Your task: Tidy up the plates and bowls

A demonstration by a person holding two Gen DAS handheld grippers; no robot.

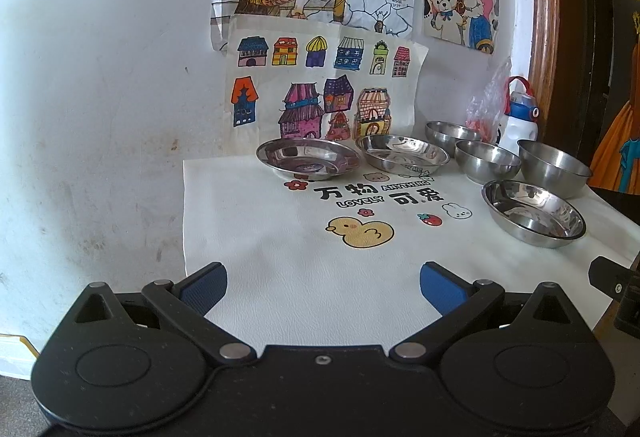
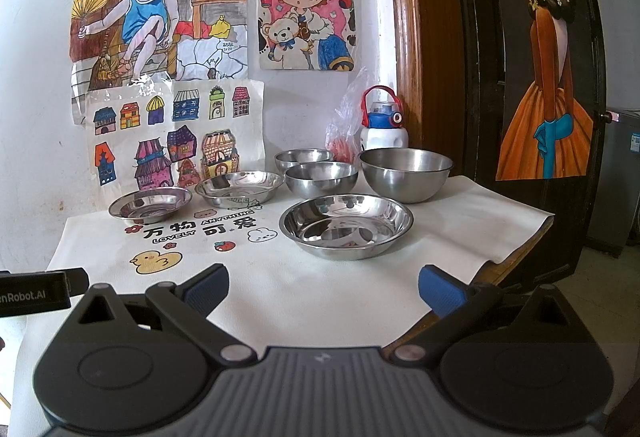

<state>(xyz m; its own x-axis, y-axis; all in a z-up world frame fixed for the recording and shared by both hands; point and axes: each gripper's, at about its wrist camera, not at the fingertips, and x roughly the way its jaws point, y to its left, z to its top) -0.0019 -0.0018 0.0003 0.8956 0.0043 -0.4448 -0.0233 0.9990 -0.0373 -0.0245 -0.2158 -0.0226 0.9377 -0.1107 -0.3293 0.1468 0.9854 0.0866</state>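
While both hover empty, left claw point(image 1: 323, 287) spread, right claw point(image 2: 323, 289) spread, rear bowl point(image 2: 304, 156) half hidden

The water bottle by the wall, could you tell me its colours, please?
White body, blue cap, red handle; clearest in the right wrist view.

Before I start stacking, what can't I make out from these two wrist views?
- Rearmost small bowl: lower half hidden by the bowl in front, both views.
- Red plastic bag: contents unreadable, base hidden behind bowls.
- Table under the cloth: only a corner shows.
- Left gripper and right gripper: open, empty; the hands holding them are out of frame.
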